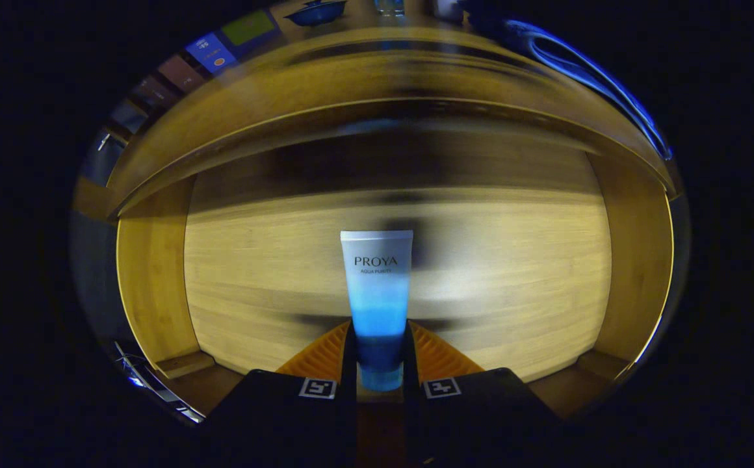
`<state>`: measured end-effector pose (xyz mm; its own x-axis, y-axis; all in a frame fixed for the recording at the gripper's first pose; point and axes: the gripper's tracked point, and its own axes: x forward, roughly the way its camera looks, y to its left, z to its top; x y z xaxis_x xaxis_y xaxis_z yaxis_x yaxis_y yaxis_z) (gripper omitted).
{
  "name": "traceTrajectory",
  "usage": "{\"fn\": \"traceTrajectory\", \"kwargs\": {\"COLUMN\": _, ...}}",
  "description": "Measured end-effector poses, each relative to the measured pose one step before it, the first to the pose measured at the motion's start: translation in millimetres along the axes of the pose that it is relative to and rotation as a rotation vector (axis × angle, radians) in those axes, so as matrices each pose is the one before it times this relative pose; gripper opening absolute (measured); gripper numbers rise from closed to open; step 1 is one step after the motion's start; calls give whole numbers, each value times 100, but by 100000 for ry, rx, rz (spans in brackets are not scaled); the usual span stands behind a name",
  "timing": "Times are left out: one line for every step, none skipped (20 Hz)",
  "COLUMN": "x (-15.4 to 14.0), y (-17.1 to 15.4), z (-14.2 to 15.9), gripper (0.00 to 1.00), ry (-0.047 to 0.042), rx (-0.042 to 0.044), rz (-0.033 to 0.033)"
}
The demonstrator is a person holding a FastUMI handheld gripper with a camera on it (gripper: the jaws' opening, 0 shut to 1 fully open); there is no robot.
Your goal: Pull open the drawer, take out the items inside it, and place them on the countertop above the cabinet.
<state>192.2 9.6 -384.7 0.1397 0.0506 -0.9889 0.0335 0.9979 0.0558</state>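
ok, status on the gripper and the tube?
Gripper shut on blue-white tube, both fingers pressing its lower end. Tube over the open wooden drawer. Nothing in the way; countertop edge beyond.

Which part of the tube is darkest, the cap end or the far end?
The cap end of the tube, clamped in the gripper; the far end is pale white.

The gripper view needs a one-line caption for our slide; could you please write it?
Tongs shut on a blue-and-white tube, held above the open wooden drawer.
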Motion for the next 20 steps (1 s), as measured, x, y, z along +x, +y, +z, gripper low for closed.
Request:
{"fn": "traceTrajectory", "kwargs": {"x": -390, "y": -175, "z": -77, "gripper": 34, "ry": -1235, "rx": -179, "rz": 180}}
{"fn": "traceTrajectory", "kwargs": {"x": -639, "y": -118, "z": 84, "gripper": 34, "ry": -1436, "rx": 81, "rz": 367}}
{"fn": "traceTrajectory", "kwargs": {"x": -118, "y": 158, "z": -76, "gripper": 34, "ry": -1487, "rx": -329, "rz": 557}}
{"fn": "traceTrajectory", "kwargs": {"x": -496, "y": 98, "z": 77, "gripper": 34, "ry": -1695, "rx": -373, "rz": 696}}
{"fn": "traceTrajectory", "kwargs": {"x": -425, "y": 164, "z": 20, "gripper": 34, "ry": -1607, "rx": -443, "rz": 688}}
{"fn": "traceTrajectory", "kwargs": {"x": -325, "y": 148, "z": 265, "gripper": 34, "ry": -1523, "rx": -483, "rz": 470}}
{"fn": "traceTrajectory", "kwargs": {"x": -435, "y": -48, "z": 282, "gripper": 34, "ry": -1569, "rx": -520, "rz": 533}}
{"fn": "traceTrajectory", "kwargs": {"x": -410, "y": 108, "z": 301, "gripper": 34, "ry": -1781, "rx": -566, "rz": 591}}
{"fn": "traceTrajectory", "kwargs": {"x": -579, "y": 29, "z": -65, "gripper": 34, "ry": -1552, "rx": -260, "rz": 251}}
{"fn": "traceTrajectory", "kwargs": {"x": -286, "y": 101, "z": 275, "gripper": 34, "ry": -1418, "rx": -472, "rz": 17}}
{"fn": "traceTrajectory", "kwargs": {"x": -516, "y": 187, "z": 445, "gripper": 34, "ry": -1527, "rx": -306, "rz": -76}}
{"fn": "traceTrajectory", "kwargs": {"x": -319, "y": 83, "z": 656, "gripper": 34, "ry": -1683, "rx": -461, "rz": -208}}
{"fn": "traceTrajectory", "kwargs": {"x": -311, "y": 109, "z": 687, "gripper": 34, "ry": -1293, "rx": -597, "rz": -403}}
{"fn": "traceTrajectory", "kwargs": {"x": -358, "y": -33, "z": 915, "gripper": 34, "ry": -1643, "rx": -573, "rz": -518}}
{"fn": "traceTrajectory", "kwargs": {"x": -297, "y": -69, "z": 712, "gripper": 34, "ry": -1319, "rx": -547, "rz": -964}}
{"fn": "traceTrajectory", "kwargs": {"x": 193, "y": -127, "z": 960, "gripper": 34, "ry": -1343, "rx": -290, "rz": -1004}}
{"fn": "traceTrajectory", "kwargs": {"x": 102, "y": -134, "z": 1292, "gripper": 34, "ry": -601, "rx": -565, "rz": -1032}}
{"fn": "traceTrajectory", "kwargs": {"x": 343, "y": -134, "z": 1172, "gripper": 34, "ry": -73, "rx": -108, "rz": -829}}
{"fn": "traceTrajectory", "kwargs": {"x": 67, "y": 3, "z": 1042, "gripper": 34, "ry": -61, "rx": 305, "rz": -558}}
{"fn": "traceTrajectory", "kwargs": {"x": 362, "y": 78, "z": 1270, "gripper": 34, "ry": 386, "rx": -207, "rz": -913}}
